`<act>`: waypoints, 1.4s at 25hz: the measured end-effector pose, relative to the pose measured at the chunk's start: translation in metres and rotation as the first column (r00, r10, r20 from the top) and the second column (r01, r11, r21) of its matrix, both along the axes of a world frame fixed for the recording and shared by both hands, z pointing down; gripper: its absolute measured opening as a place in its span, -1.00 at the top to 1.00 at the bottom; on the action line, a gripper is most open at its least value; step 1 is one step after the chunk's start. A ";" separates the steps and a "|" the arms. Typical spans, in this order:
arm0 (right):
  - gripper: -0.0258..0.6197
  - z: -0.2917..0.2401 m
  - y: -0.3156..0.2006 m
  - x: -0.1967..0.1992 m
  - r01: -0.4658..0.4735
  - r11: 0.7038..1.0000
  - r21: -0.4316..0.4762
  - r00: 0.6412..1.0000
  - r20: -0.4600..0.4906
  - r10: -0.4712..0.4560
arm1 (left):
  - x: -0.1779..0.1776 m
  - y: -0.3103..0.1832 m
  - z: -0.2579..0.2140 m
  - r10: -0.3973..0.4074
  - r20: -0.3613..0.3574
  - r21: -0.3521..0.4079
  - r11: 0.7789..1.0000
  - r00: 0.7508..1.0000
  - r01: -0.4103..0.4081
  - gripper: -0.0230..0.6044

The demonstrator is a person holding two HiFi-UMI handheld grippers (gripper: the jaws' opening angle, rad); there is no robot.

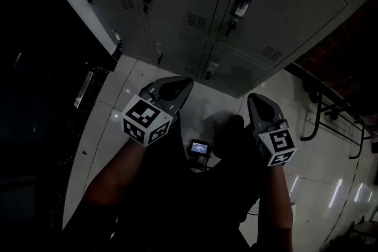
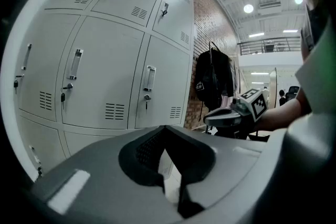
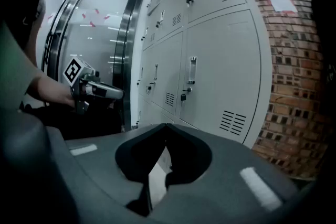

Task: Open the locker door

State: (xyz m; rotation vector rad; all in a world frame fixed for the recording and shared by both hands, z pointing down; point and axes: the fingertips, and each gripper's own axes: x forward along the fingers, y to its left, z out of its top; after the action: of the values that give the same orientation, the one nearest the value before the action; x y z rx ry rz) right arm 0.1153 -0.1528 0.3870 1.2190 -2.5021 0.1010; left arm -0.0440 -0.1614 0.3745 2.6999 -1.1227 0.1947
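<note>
- The left gripper (image 1: 184, 87) is hovering over the pale floor (image 1: 331, 168) at 11 o'clock, its fingers (image 2: 100, 165) clenching together on nothing.
- The right gripper (image 1: 255, 98) is hanging at 1 o'clock, its fingers also pressing shut and empty.
- A small screen device (image 1: 200, 147) is lying on the floor between the two grippers.
- The locker door (image 1: 277, 15) is standing closed at 12 o'clock, well apart from both grippers, its handle (image 1: 241, 4) untouched.
- A black backpack (image 2: 212, 78) is hanging at the lockers' 3 o'clock, beside a brick wall (image 3: 299, 86).
</note>
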 end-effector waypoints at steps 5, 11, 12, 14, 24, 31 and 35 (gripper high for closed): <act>0.91 -0.002 -0.031 -0.024 0.021 0.999 0.040 0.996 -0.090 -0.018 | 0.002 0.002 0.001 0.021 0.008 -0.008 1.000 1.000 -0.021 0.89; 0.66 -0.009 -0.093 -0.046 0.021 0.989 0.147 0.958 -0.287 0.023 | 0.004 0.002 0.000 0.027 0.005 -0.008 1.000 1.000 -0.027 0.89; 0.67 -0.009 -0.103 -0.048 0.015 0.987 0.162 0.944 -0.326 0.039 | 0.004 0.001 0.000 0.029 0.005 -0.008 1.000 1.000 -0.029 0.89; 0.67 -0.010 -0.123 -0.052 0.002 0.981 0.192 0.909 -0.410 0.078 | 0.005 0.001 0.000 0.035 0.005 -0.008 0.999 0.999 -0.035 0.89; 0.67 -0.019 -0.190 -0.068 0.139 0.926 0.350 0.566 -0.795 0.215 | 0.009 0.003 -0.001 0.052 -0.008 -0.008 0.999 0.999 -0.052 0.89; 0.81 -0.020 -0.178 -0.072 0.246 0.890 0.383 0.463 -0.854 0.239 | 0.007 0.003 0.001 0.049 -0.003 -0.012 0.999 0.999 -0.049 0.89; 0.82 -0.021 -0.138 -0.072 0.294 0.870 0.396 0.484 -0.847 0.221 | 0.007 0.004 0.001 0.049 0.002 -0.012 0.999 0.999 -0.049 0.89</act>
State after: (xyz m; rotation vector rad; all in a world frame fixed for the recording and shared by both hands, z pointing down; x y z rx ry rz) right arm 0.0433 -0.2909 0.3662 0.9689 -1.5972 -1.0164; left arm -0.0367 -0.1575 0.3751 2.7193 -1.0531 0.2114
